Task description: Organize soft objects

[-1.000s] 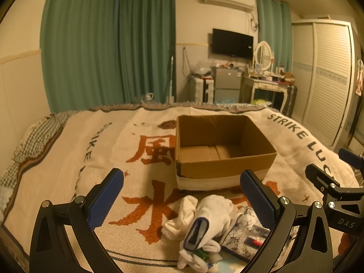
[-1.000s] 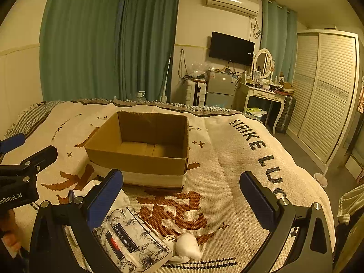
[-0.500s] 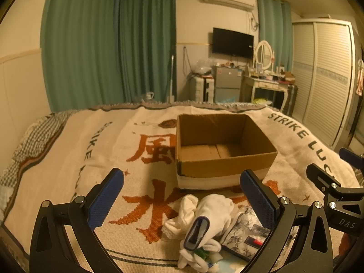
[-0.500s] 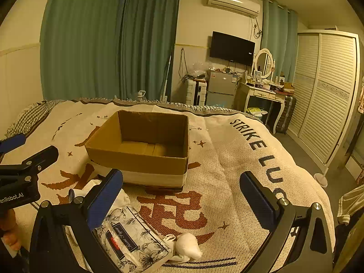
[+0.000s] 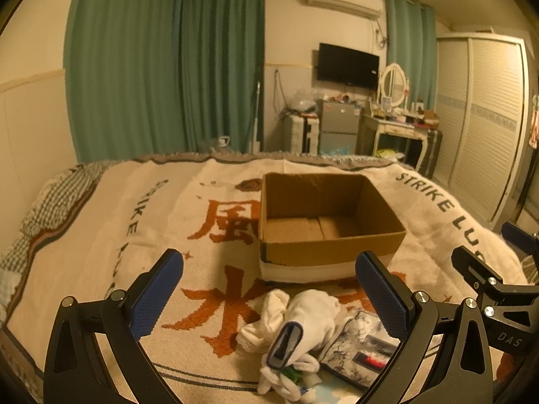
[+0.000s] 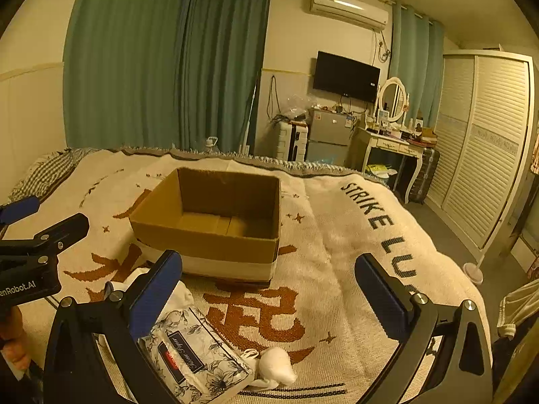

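Note:
An open, empty cardboard box (image 5: 323,225) stands on the bed blanket (image 5: 101,229); it also shows in the right wrist view (image 6: 215,222). In front of it lies a pile of white socks (image 5: 296,323) with a blue-cuffed one on top, next to a floral tissue pack (image 5: 360,346). My left gripper (image 5: 266,296) is open above the pile, holding nothing. In the right wrist view the tissue pack (image 6: 195,353) and a small white sock ball (image 6: 276,363) lie below my right gripper (image 6: 269,293), which is open and holds nothing.
The bed's right edge drops to the floor by a louvered wardrobe (image 6: 485,155). A dressing table (image 6: 390,144), small fridge (image 6: 330,131) and green curtains (image 6: 168,64) stand beyond the foot of the bed. Each gripper shows at the edge of the other's view.
Both grippers have stayed almost still and open. The socks, tissue pack and box have not moved.

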The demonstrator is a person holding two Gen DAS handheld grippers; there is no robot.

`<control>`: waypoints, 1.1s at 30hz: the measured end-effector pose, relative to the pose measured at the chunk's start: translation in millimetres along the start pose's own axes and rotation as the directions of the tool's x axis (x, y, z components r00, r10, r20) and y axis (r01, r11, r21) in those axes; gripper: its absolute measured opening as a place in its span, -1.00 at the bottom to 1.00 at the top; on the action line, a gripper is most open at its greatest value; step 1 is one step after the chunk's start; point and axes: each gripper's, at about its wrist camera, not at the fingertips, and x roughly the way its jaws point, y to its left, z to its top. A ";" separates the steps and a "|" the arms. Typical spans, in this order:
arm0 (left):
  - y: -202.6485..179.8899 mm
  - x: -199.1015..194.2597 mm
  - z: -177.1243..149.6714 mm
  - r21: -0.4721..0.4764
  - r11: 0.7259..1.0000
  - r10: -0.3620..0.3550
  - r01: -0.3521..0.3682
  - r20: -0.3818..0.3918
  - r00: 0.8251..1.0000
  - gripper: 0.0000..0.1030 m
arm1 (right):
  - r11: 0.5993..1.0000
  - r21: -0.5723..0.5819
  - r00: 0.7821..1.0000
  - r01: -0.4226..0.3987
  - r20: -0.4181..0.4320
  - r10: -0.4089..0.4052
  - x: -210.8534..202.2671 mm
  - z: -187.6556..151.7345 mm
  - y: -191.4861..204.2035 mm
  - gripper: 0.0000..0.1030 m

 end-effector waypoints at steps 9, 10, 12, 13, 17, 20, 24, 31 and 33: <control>-10.3 -39.6 17.3 0.028 0.999 0.018 -0.019 0.047 0.999 1.00 | 0.999 -0.029 0.999 -0.039 0.033 0.040 -33.3 18.3 -11.0 1.00; -9.8 -42.3 18.3 0.028 0.999 0.021 -0.022 0.050 0.999 1.00 | 0.998 -0.046 0.998 -0.053 0.032 0.054 -37.8 20.7 -11.7 1.00; -8.1 -46.3 18.3 0.018 1.000 0.023 -0.023 0.045 0.999 1.00 | 0.994 -0.084 0.997 -0.074 0.019 0.076 -42.9 21.7 -9.9 1.00; -8.1 -45.7 17.1 0.015 1.000 0.020 -0.020 0.037 0.999 1.00 | 0.991 -0.102 0.996 -0.083 0.010 0.085 -44.5 21.4 -8.8 1.00; -4.4 -30.9 -1.9 0.019 0.999 0.028 -0.028 -0.042 0.999 1.00 | 0.984 -0.130 0.993 -0.119 -0.021 0.118 -46.4 11.6 -12.6 1.00; -3.3 -15.0 -20.9 0.022 0.999 0.040 -0.038 -0.124 0.991 1.00 | 0.979 -0.140 0.987 -0.149 -0.085 0.138 -33.5 -3.9 -14.9 1.00; -6.3 4.0 -44.1 0.036 0.999 0.028 -0.021 -0.210 0.977 1.00 | 0.960 -0.166 0.959 -0.226 -0.210 0.190 -3.7 -31.2 -4.2 1.00; -2.4 25.0 -67.4 0.064 0.997 0.059 -0.042 -0.292 0.955 0.99 | 0.893 -0.222 0.869 -0.391 -0.408 0.279 43.6 -75.6 43.4 1.00; 0.6 28.0 -69.1 0.066 0.997 0.058 -0.040 -0.300 0.952 0.99 | 0.875 -0.237 0.847 -0.422 -0.448 0.287 53.8 -85.8 57.4 1.00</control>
